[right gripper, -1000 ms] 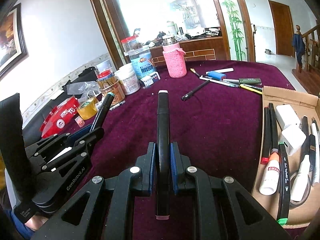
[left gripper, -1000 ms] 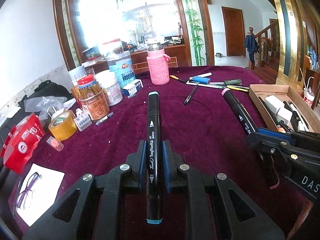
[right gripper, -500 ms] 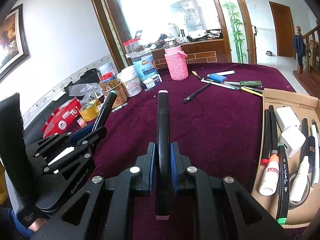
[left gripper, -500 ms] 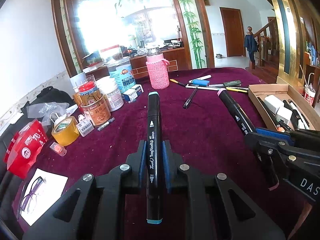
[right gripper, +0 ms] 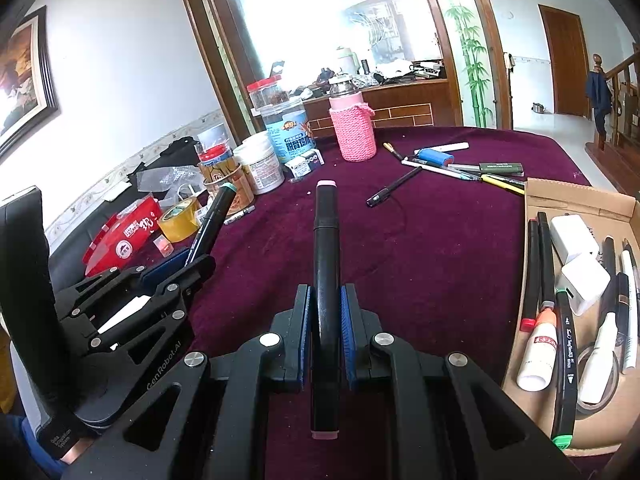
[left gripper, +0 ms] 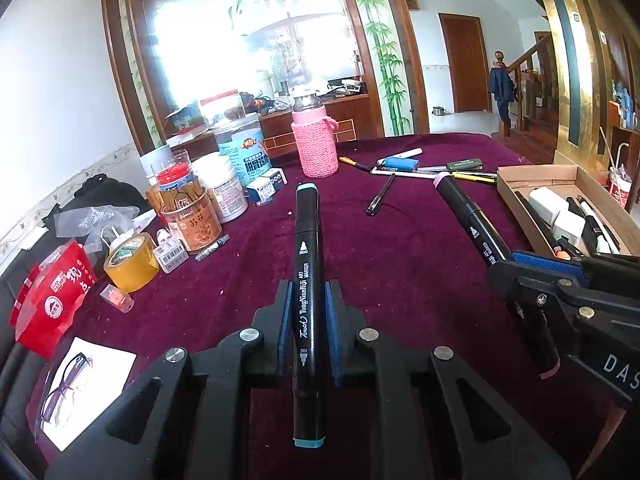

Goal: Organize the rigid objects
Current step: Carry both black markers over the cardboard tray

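the left gripper (left gripper: 308,312) is pinching a black art marker with blue end caps (left gripper: 307,276), its jaws pressing on the barrel from both sides, the marker pointing forward above the maroon table (left gripper: 400,264). the marker's near end is hanging back over the gripper body, and the middle of its barrel is sitting hidden between the blue pads.

the right gripper (right gripper: 325,320) is clamping a second black marker with pink end caps (right gripper: 326,248) the same way, jaws pressing tight on its barrel; its printed side is facing away in the right wrist view, so no lettering is showing there. in the left wrist view this gripper is entering from the right edge, partly cut off, with only the letters "das" readable on its body.

a cardboard box (right gripper: 580,196) is lying at the right side of the table, holding markers, two white adapters, a white bottle with a red tip and some pens; its far right part is running out of the frame, and the things at that edge are hard to tell apart.

further back, loose pens (left gripper: 436,168) are lying in a bunch near a bottle in a pink knitted sleeve (left gripper: 314,146). at the left, jars, a roll of yellow tape (left gripper: 130,264) and a red packet (left gripper: 48,296) are crowding together. the jar labels are too small to read. glasses on a white card (left gripper: 80,392) are lying at the near left corner, partly hidden by the gripper.
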Tool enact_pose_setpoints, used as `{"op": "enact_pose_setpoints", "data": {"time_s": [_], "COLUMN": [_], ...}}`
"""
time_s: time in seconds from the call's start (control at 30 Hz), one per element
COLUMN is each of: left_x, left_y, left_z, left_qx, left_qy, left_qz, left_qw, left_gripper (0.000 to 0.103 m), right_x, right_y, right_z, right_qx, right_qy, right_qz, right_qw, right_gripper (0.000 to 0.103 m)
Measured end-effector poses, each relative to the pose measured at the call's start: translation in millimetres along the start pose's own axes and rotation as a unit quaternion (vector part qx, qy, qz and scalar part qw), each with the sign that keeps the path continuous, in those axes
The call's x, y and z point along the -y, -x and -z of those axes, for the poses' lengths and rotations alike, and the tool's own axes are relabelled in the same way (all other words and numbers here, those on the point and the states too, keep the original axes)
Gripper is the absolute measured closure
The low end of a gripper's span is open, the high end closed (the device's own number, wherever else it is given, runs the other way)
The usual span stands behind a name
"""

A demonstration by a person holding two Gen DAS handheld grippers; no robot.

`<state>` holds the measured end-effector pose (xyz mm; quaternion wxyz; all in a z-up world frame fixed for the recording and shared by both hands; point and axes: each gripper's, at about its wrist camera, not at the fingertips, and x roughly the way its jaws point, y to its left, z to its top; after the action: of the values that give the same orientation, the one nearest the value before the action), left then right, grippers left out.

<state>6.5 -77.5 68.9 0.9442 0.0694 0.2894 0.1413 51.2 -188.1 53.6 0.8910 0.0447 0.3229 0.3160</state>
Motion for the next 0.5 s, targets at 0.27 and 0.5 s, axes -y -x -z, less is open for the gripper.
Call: {"op": "enact_pose_setpoints", "data": {"time_s": [0.27, 0.5], "left_x": [23, 48], "left_y": [11, 16], "left_z": [-23, -37], "left_qx": [-0.015, -0.020], "left_qy": [-0.001, -0.003], "left_qz": [0.064, 0.100], "left_qw": [0.9979, 0.9948], "left_gripper": [0.090, 0.090], "right_x": [21, 59], "right_y": [15, 38], "right_z": [-7, -18], "right_qx": [0.021, 0.050], "right_qy": [-0.035, -0.089], "right_qz": [0.015, 0.044], "right_qw": [0.999, 0.994], "right_gripper": [0.090, 0.090]}}
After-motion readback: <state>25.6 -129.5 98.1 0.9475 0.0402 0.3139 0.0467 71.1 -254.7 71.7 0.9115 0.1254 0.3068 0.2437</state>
